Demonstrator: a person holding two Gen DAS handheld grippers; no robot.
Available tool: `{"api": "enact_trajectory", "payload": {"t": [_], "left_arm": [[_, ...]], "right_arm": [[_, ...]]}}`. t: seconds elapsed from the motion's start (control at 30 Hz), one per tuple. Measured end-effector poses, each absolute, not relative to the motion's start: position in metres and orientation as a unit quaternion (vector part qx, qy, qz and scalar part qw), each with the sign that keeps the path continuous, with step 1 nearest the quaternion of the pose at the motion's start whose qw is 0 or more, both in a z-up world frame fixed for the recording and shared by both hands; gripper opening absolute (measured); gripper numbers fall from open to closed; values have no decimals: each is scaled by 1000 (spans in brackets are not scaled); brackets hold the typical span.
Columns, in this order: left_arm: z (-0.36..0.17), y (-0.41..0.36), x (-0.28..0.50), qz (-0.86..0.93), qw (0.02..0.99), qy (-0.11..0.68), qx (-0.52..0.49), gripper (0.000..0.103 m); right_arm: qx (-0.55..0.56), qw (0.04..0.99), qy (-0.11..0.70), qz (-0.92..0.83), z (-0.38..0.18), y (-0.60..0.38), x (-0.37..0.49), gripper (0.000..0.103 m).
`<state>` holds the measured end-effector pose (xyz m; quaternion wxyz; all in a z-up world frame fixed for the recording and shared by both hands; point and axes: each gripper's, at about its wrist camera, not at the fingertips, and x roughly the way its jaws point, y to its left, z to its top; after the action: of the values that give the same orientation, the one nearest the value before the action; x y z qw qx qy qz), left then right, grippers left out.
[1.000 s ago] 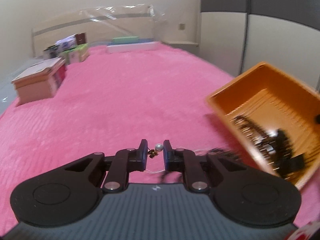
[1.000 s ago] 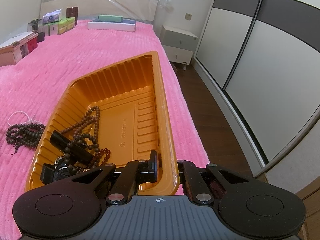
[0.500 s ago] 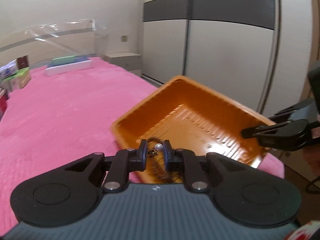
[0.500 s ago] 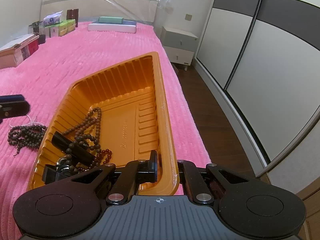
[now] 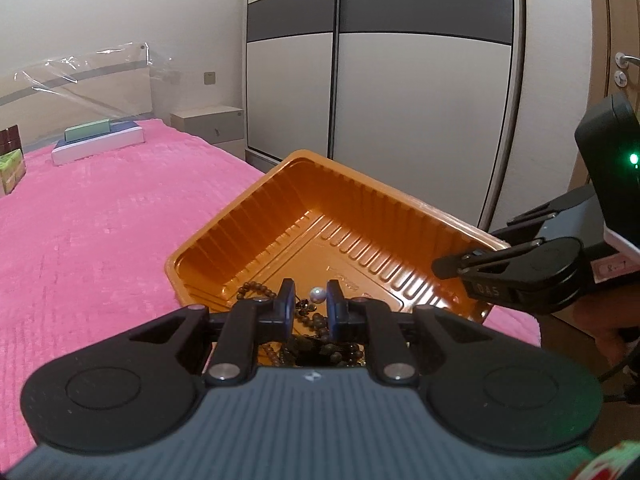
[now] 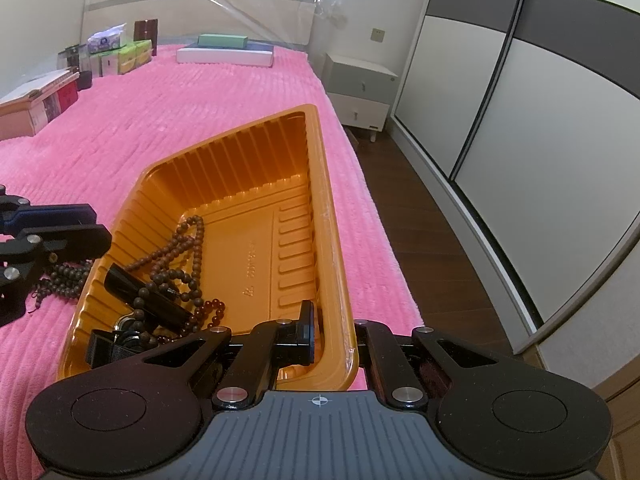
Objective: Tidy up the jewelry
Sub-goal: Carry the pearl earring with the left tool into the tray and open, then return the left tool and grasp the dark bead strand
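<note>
Two claws are engaged: the right claw clamps the near rim of the orange tray on the pink bed; the left claw, narrow, holds a pearl piece over the tray. Step: deposit. Next: open the left claw so the piece falls among the bead strings.

A tray sits on a bed near its right edge, holding strings of beads piled at its near left corner. The right tool clamps the tray's near right rim, one finger inside the wall, one outside. The left tool hangs over the tray's near end with a pearl piece between its fingers. Another string of beads lies on the bed left of the tray. Boxes stand along the headboard behind; a nightstand and wardrobe are to the right.
</note>
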<state>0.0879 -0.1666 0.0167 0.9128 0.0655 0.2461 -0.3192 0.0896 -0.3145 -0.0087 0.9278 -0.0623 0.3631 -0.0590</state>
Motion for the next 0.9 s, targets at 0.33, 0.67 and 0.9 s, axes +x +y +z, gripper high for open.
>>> {"api": "enact_trajectory", "payload": {"t": [0.33,0.67,0.9], "left_arm": [[14,-175,89,-330,907,251,70,14],[9,-187,93,-343,900,257,79,14],[4,-186,93,-342,900,257,87,28]], "right_arm": [[-61,927,364,-60,-9,-314,90,6],[-61,926,366,-61,-11,-316,91,6],[-61,926,366,-60,-12,-316,92,6]]}}
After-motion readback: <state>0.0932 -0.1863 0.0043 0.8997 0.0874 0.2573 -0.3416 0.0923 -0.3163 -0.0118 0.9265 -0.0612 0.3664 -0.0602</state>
